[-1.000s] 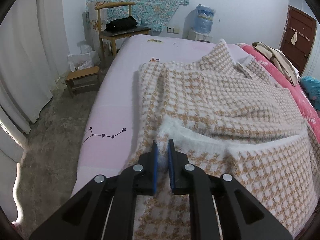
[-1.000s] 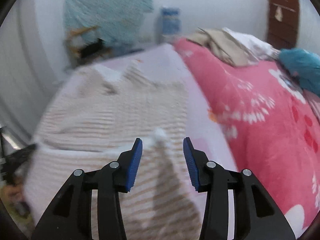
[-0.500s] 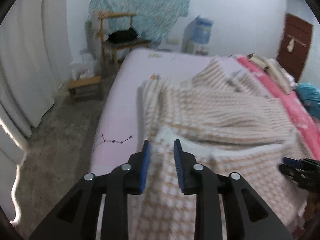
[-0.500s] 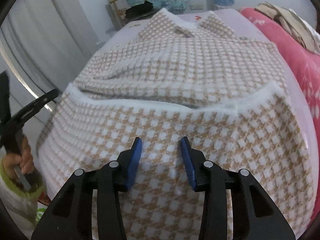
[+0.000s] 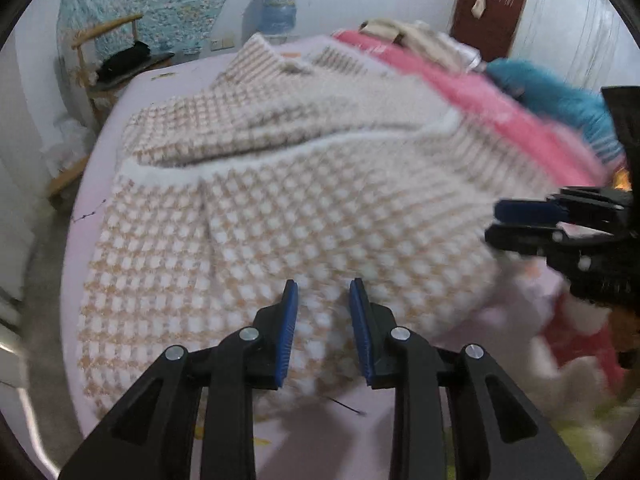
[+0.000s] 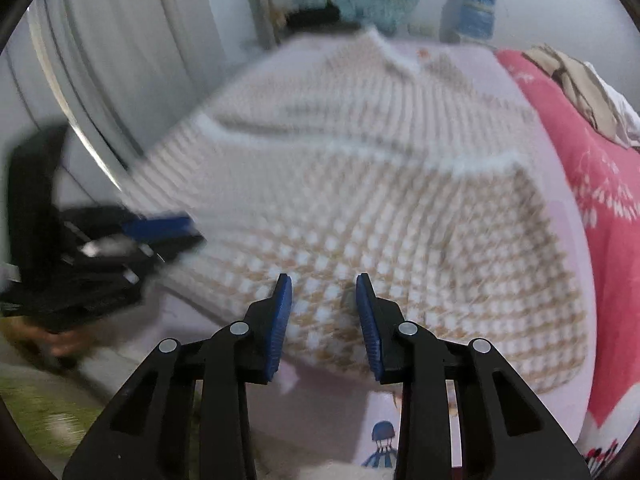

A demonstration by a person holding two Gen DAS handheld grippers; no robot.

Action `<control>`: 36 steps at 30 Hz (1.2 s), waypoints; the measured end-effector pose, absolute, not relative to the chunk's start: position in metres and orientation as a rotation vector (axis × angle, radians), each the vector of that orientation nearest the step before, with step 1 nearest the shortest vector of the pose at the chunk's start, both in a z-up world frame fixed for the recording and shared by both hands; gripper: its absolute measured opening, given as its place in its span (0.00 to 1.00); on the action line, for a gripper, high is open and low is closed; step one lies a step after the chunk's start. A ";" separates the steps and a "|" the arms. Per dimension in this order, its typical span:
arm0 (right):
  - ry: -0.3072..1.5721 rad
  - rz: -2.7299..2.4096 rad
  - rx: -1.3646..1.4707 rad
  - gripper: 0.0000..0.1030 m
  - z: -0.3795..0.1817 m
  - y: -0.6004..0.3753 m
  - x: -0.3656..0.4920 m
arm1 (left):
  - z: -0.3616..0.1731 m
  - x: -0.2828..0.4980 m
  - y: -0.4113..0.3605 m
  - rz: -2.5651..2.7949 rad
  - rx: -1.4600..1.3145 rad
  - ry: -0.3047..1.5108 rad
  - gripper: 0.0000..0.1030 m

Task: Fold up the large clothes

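A large beige-and-white checked knitted garment (image 5: 300, 208) (image 6: 380, 200) lies spread on the lilac bed sheet (image 5: 320, 432) (image 6: 320, 412), its lower part folded up so a white fuzzy edge runs across the middle. My left gripper (image 5: 323, 286) (image 6: 160, 232) hovers open over the near fold, with nothing pinched. My right gripper (image 6: 324, 280) (image 5: 520, 224) hangs over the same near edge further right. Its jaws are closing, and the pads press on nothing. Both views are blurred by motion.
A pink flowered quilt (image 6: 600, 200) (image 5: 460, 92) covers the bed's right side, with a clothes pile (image 6: 572, 80) and a teal bundle (image 5: 552, 96) on it. A wooden chair (image 5: 108, 64), a water bottle (image 5: 278, 12) and a brown door (image 5: 492, 4) stand beyond. A curtain (image 6: 120, 60) hangs left.
My left gripper let go of the white folded edge, opened and swung right toward the near hem. My right gripper swept left and down over the garment, its jaws narrowing.
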State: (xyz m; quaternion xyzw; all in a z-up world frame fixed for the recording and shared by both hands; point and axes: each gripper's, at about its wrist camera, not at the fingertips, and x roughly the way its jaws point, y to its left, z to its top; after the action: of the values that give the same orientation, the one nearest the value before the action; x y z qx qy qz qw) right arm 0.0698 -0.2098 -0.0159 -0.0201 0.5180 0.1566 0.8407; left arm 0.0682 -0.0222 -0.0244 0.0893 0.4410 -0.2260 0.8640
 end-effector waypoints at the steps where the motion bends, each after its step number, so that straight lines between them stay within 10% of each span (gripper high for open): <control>1: 1.087 0.323 -0.053 0.33 -0.029 -0.207 0.071 | -0.030 0.070 -0.023 -0.458 0.205 0.916 0.28; 36: 1.079 0.420 0.004 0.20 -0.020 -0.203 0.050 | -0.024 0.057 0.032 -0.425 0.114 0.922 0.28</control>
State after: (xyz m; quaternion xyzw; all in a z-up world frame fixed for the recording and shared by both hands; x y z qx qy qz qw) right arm 0.0505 -0.2034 -0.0198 0.0018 0.5098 0.1983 0.8371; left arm 0.0567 0.0316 -0.0243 0.0548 0.4414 -0.2036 0.8722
